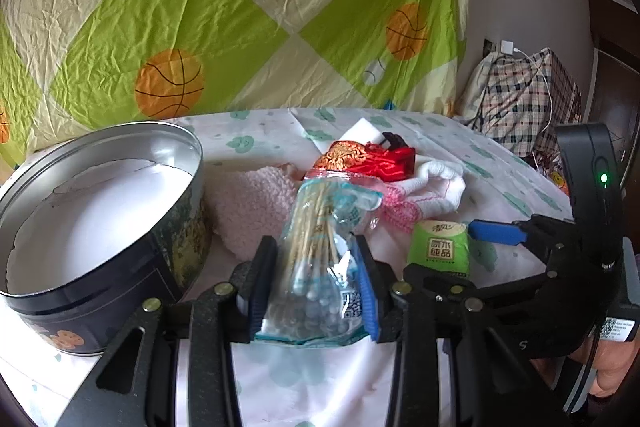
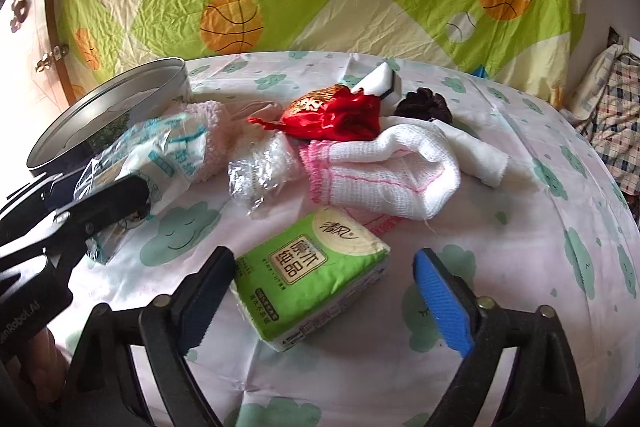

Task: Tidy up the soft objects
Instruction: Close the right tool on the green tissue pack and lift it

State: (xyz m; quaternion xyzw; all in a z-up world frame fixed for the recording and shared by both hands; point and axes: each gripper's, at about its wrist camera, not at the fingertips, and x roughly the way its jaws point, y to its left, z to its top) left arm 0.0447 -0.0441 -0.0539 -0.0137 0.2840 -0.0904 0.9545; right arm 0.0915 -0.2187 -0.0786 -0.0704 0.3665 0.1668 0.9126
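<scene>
Your left gripper [image 1: 310, 283] clamps the cotton-swab bag [image 1: 320, 247] (tin [image 1: 120, 239] beside it); the right gripper [image 2: 320, 301] gapes around the tissue pack [image 2: 312, 271] — close next.

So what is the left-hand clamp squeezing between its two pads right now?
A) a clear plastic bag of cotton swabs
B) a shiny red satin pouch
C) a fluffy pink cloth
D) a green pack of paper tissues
A: in the left wrist view the left gripper's pads press both sides of the clear plastic bag of cotton swabs, while the green tissue pack lies ungripped between the right gripper's open jaws.
</scene>
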